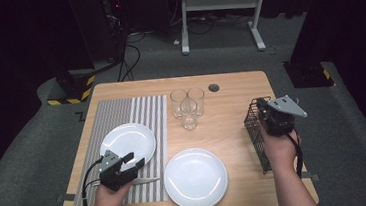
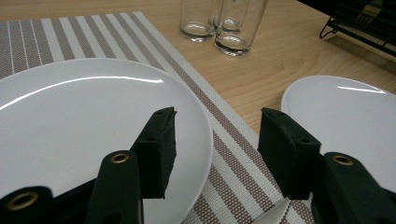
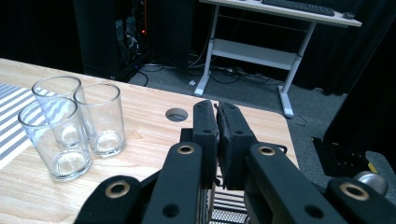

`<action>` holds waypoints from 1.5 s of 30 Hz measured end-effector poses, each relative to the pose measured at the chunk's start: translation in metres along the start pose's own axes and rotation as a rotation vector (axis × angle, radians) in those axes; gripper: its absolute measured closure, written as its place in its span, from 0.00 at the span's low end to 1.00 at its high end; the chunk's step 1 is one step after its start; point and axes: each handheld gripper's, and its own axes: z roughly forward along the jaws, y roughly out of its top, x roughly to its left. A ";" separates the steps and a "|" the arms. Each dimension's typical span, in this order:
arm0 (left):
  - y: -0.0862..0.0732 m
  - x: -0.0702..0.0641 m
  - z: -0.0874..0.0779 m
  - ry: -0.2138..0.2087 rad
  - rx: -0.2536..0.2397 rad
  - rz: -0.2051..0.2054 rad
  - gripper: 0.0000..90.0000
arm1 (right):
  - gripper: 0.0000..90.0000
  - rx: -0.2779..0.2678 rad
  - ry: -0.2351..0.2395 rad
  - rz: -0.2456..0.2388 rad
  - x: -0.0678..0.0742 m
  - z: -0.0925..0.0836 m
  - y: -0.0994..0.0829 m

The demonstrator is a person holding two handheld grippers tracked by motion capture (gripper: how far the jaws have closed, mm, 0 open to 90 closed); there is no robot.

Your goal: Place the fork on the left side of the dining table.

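Note:
My left gripper [image 1: 135, 160] [image 2: 217, 126] hovers open low over the striped placemat [image 1: 121, 111], one jaw above the rim of a white plate [image 1: 127, 143] [image 2: 70, 116], nothing between its pads. A table knife [image 1: 145, 180] lies on the mat just under it; its pale tip [image 2: 275, 215] peeks out below the jaws. A second white plate [image 1: 195, 178] [image 2: 345, 112] rests on bare wood to the right. My right gripper [image 1: 267, 110] [image 3: 217, 112] is shut, pads together with nothing seen between them, held above a black wire cutlery basket [image 1: 255, 132] [image 3: 229, 205].
Three clear glasses [image 1: 188, 107] [image 2: 233, 28] [image 3: 70, 126] stand clustered at the table's back middle, beside a round cable hole [image 1: 214, 87] [image 3: 176, 114]. Bare wood lies between the glasses and the basket. Beyond the table stands a white desk frame [image 1: 222, 1].

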 end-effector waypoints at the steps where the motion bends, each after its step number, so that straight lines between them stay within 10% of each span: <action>1: 0.000 0.000 0.000 -0.001 0.001 0.001 0.52 | 0.96 0.006 -0.001 0.000 0.000 0.001 0.000; 29: 0.000 -0.002 0.000 -0.005 0.003 0.008 0.52 | 0.89 0.057 0.020 0.013 0.000 0.010 -0.004; 45: -0.001 -0.002 0.001 -0.004 0.006 0.008 0.52 | 0.73 0.045 0.029 0.036 -0.002 -0.014 -0.007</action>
